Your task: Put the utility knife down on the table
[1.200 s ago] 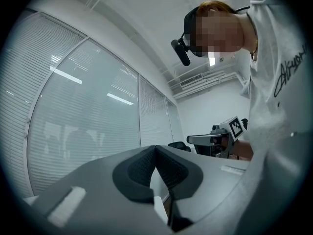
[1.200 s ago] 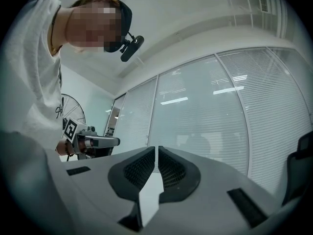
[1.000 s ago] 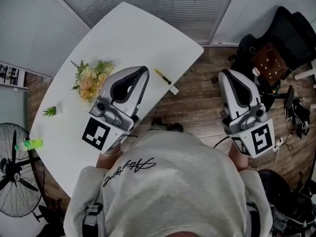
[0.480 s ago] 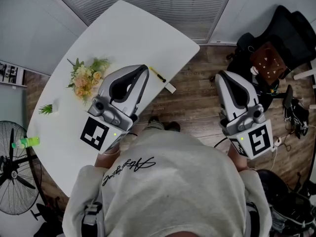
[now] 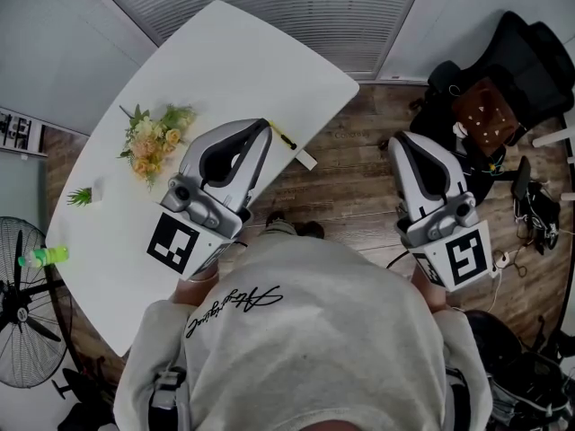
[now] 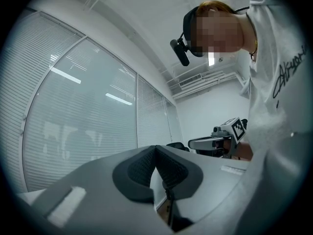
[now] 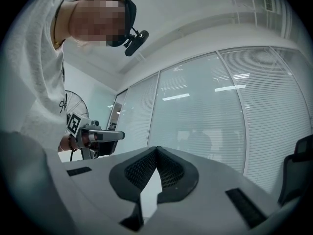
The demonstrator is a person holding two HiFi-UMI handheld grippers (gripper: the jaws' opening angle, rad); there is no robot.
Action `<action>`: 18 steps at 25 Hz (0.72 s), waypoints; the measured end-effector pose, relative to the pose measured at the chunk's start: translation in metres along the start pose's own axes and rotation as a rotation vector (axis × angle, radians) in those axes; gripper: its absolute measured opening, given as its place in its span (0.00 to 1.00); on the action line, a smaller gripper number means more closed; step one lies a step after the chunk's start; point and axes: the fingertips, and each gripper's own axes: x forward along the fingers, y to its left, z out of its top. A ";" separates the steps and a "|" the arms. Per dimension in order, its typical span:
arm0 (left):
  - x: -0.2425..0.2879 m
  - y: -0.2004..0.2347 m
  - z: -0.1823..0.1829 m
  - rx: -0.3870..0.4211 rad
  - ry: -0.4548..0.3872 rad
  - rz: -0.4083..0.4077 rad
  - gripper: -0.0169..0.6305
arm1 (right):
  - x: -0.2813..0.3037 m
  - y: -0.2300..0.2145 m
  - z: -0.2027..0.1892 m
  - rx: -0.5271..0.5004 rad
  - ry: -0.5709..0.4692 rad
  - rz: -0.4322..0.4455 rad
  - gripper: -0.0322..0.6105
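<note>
The utility knife, yellow and black, lies on the white table close to its near right edge. My left gripper hovers over the table with its tip right beside the knife, apart from it. Its jaws are shut, the pads meeting with nothing between them. My right gripper is held off the table over the wooden floor, also shut and empty. Both point roughly level, towards the blinds.
A bouquet of flowers, a small green plant and a green bottle sit on the table's left side. A small white piece lies at the edge by the knife. A fan stands left, a black chair right.
The table and its things have drifted slightly left in the head view. Both grippers stay shut and have hardly moved; the knife lies where it was.
</note>
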 end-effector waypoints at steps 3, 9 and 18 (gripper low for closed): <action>0.000 -0.001 -0.001 -0.001 0.004 0.002 0.02 | 0.001 0.002 -0.002 -0.016 0.010 0.010 0.05; 0.002 0.001 -0.002 -0.002 0.006 0.004 0.02 | 0.002 0.000 0.001 0.006 -0.007 0.015 0.05; 0.003 0.006 -0.001 0.003 0.011 0.011 0.02 | 0.007 -0.001 0.001 0.006 -0.008 0.021 0.05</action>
